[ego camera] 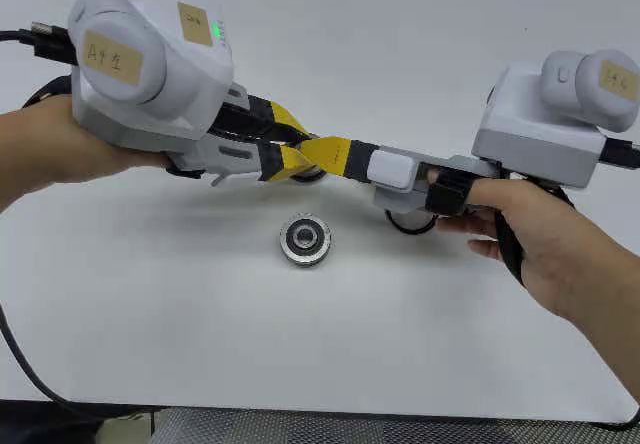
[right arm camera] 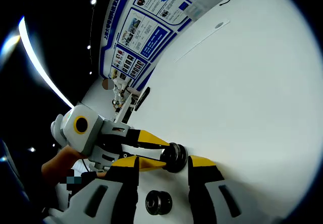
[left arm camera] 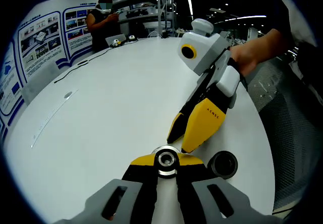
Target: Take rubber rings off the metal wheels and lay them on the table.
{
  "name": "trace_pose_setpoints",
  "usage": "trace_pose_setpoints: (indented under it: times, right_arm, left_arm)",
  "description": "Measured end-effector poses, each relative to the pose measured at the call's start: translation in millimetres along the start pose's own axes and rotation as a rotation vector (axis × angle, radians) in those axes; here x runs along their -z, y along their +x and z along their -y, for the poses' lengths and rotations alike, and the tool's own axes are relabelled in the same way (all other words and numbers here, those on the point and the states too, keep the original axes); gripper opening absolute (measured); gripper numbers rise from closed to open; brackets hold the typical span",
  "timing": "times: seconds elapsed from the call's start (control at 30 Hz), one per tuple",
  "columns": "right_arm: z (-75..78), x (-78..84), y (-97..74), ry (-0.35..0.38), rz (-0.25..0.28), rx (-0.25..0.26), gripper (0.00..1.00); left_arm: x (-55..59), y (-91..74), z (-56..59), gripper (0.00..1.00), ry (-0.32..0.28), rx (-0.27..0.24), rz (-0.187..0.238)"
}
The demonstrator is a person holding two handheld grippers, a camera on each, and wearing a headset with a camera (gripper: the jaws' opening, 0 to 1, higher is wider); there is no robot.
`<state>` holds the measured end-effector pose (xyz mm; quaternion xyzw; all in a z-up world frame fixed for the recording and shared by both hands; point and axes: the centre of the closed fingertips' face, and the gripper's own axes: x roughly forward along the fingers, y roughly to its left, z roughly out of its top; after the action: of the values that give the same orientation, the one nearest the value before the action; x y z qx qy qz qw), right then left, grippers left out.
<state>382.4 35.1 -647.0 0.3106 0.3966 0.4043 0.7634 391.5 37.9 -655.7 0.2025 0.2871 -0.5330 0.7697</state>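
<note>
Metal wheel [left arm camera: 166, 159] pinched in left gripper [left arm camera: 166, 162], bore pointing along its jaws; right gripper [right arm camera: 164, 161] wide, straddling wheel.

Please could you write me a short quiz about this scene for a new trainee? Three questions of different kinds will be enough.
1. True or false: the left gripper is shut on a small round metal wheel.
2. Where is the second round metal wheel? A) lying on the white table; B) between the right gripper's jaws; C) stacked on the held wheel.
3. Fill in: the jaws of the right gripper stand ___, one on each side of the held wheel.

Key: 1 true; 2 A; 3 open.
</note>
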Motion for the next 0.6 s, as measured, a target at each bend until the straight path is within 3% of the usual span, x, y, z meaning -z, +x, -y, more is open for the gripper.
trace_pose_setpoints:
  times: [0.23,0.6]
  right_arm:
    - [-5.7,3.2,2.5,0.007,-0.009,-0.021,0.4]
    - [-4.5,5.6,2.3,0.008,-0.01,0.0,0.39]
  left_arm:
    - [-1.8,0.0,2.2,0.13,-0.007,-0.003,0.002]
    - [-2.0,-0.9,2.9,0.13,-0.008,-0.006,0.005]
